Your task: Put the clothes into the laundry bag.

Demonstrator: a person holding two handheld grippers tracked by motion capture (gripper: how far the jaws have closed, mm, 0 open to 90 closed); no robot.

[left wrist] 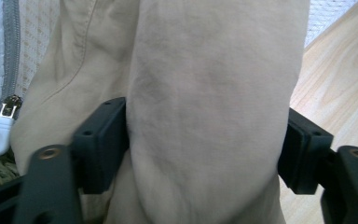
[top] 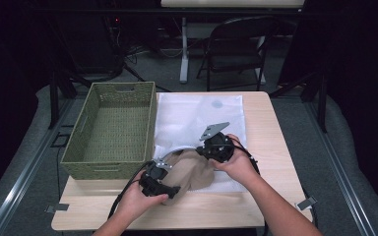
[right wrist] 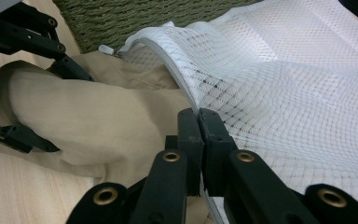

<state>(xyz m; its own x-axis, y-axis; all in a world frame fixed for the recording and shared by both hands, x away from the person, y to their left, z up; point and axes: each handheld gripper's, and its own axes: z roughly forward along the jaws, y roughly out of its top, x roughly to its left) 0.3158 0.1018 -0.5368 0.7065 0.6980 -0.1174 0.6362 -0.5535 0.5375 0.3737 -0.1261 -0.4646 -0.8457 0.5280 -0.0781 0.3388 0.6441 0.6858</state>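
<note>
The beige garment (top: pixel 189 172) lies bunched at the tabletop's (top: pixel 261 123) near edge, half inside the white mesh bag (top: pixel 197 118). The left gripper's (top: pixel 170 189) fingers clamp it; the right gripper's (right wrist: pixel 199 122) fingers pinch the bag's zipper edge. The green basket (top: pixel 113 130) alongside holds nothing.

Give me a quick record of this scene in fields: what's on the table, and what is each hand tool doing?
table: light wooden top
basket: green woven basket, on the table's left part
bag: white mesh laundry bag with a grey zipper, lying flat right of the basket
garment: beige cloth garment, partly inside the bag's mouth
left gripper: jaws wide, one on each side of a fold of the garment
right gripper: jaws shut on the bag's zippered edge, holding it up
</note>
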